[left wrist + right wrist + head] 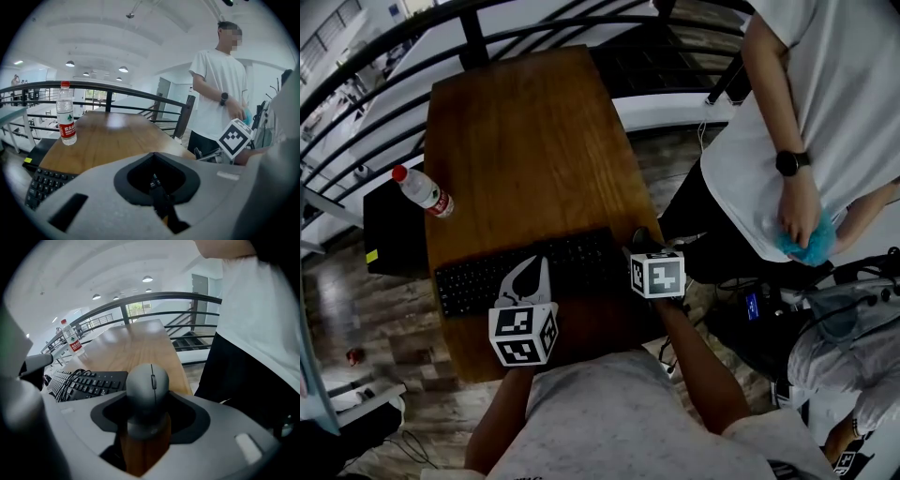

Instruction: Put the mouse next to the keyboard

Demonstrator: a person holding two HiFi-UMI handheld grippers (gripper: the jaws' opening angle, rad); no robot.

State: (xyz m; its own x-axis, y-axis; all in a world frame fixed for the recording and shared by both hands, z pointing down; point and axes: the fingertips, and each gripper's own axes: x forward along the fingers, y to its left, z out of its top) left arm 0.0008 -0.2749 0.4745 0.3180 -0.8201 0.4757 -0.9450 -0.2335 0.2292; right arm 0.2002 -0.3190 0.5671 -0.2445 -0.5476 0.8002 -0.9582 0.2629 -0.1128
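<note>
A grey mouse sits between the jaws of my right gripper, which is shut on it. In the head view the mouse is at the right end of the black keyboard, near the wooden table's right edge. The keyboard lies just left of the mouse, with its cable looped on the keys. My left gripper hangs over the keyboard's middle with its jaws together and nothing in them; the left gripper view shows the jaw tips meeting.
A water bottle with a red cap stands at the table's left edge. A person in a white shirt stands close to the table's right side. A black railing runs behind the table, and a dark box sits left of it.
</note>
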